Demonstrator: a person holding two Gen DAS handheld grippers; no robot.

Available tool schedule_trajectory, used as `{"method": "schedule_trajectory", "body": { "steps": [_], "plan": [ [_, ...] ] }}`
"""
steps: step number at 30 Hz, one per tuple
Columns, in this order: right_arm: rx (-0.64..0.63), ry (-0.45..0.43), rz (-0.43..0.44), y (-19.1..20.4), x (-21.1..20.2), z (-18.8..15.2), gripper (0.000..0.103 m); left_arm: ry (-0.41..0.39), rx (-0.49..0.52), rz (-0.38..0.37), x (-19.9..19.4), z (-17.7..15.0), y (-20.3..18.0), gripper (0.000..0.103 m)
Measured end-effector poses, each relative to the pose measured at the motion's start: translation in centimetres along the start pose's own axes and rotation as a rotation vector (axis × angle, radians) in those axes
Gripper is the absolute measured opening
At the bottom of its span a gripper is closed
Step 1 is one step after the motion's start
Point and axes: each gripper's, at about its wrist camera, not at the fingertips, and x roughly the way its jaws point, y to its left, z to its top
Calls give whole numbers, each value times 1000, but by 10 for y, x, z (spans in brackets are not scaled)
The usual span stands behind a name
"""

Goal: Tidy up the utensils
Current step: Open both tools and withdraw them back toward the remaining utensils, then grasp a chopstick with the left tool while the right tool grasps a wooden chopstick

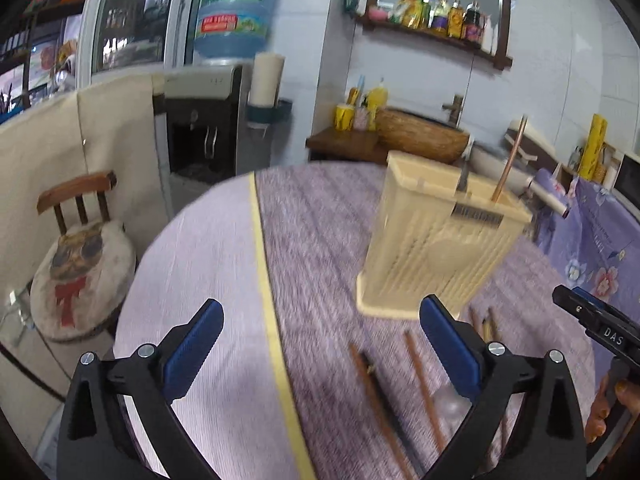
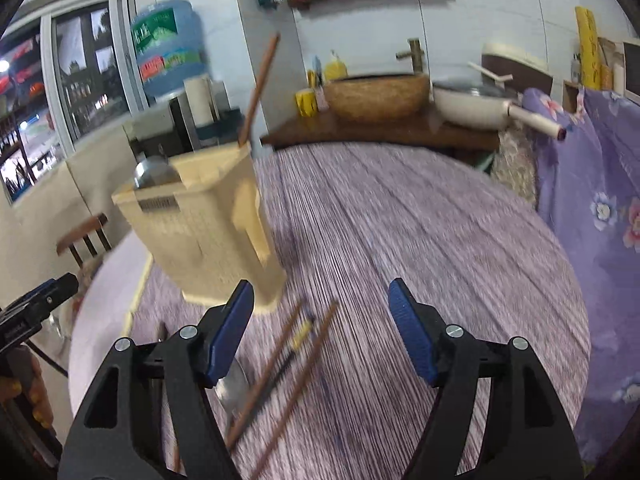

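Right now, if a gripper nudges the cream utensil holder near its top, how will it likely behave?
The cream utensil holder looks like thin slatted plastic, so probably light. It stands tall on a small base, and a chopstick and a metal utensil rise above its rim, so it may tip or slide on the tablecloth.

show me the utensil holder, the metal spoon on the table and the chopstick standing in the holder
utensil holder (image 2: pixel 208 240): right wrist view, on its ribbed cream front wall
metal spoon (image 2: pixel 232 392): right wrist view, on its shiny bowl
standing chopstick (image 2: pixel 260 84): right wrist view, midway along the brown shaft above the rim
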Motion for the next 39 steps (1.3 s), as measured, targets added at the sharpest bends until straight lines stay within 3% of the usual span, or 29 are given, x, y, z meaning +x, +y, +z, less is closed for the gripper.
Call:
{"method": "schedule_trajectory", "body": {
  "steps": [4,7,14,28,39],
  "plan": [
    [15,75,-14,-4,12,-28,70,66,-8,0,10,-23,4,93],
    [40,122,-14,-6,19,-43,69,116,-7,-9,15,-38,5,84],
    [42,192,-1,4,31,-57,55,173,-3,-31,18,-57,-1,70],
    [-14,249,-50,22,43,-65,39,224,46,-53,25,-72,-23,64],
    [-37,248,-57,23,43,-65,38,238,79,-8,27,-79,-27,61]
  ]
}}
